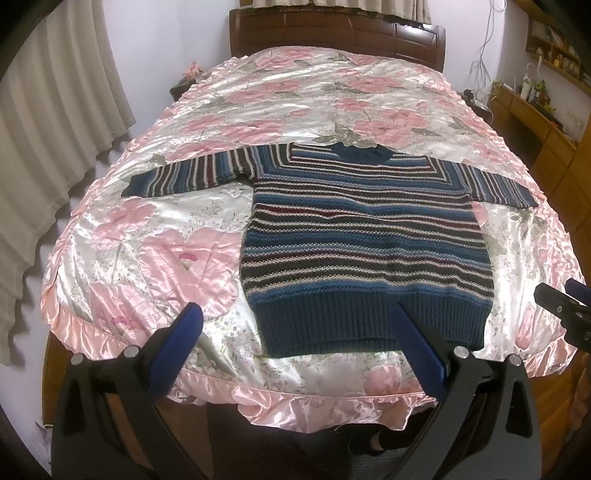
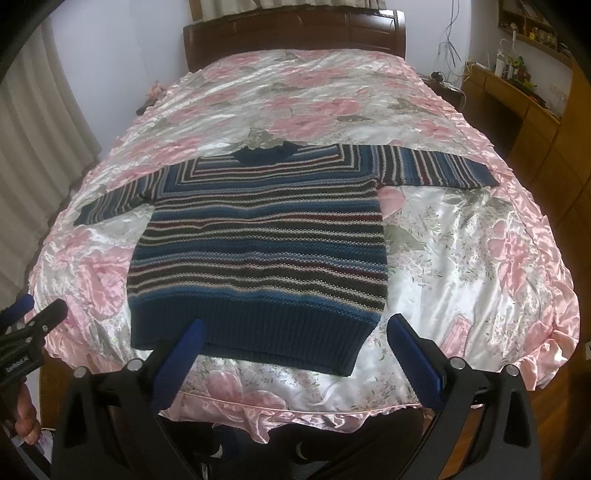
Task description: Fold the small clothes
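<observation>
A small knitted sweater [image 1: 365, 236] [image 2: 258, 240] with blue, black, white and maroon stripes lies flat on the bed, front up, both sleeves spread out sideways, dark ribbed hem toward me. My left gripper [image 1: 295, 314] hovers open above the bed's near edge, over the hem's left part, nothing between its blue pads. My right gripper [image 2: 295, 326] is open too, just above the hem's right corner, empty. Each gripper shows at the edge of the other's view: the right gripper [image 1: 565, 295] on the right, the left gripper [image 2: 33, 310] on the left.
The bed carries a shiny pink floral bedspread [image 1: 177, 236] [image 2: 461, 240] with a ruffled edge. A dark wooden headboard [image 1: 332, 33] stands at the far end. Curtains [image 1: 44, 129] hang left; wooden desk and shelves [image 2: 524, 99] stand right. A hand [image 2: 26, 417] holds the left gripper.
</observation>
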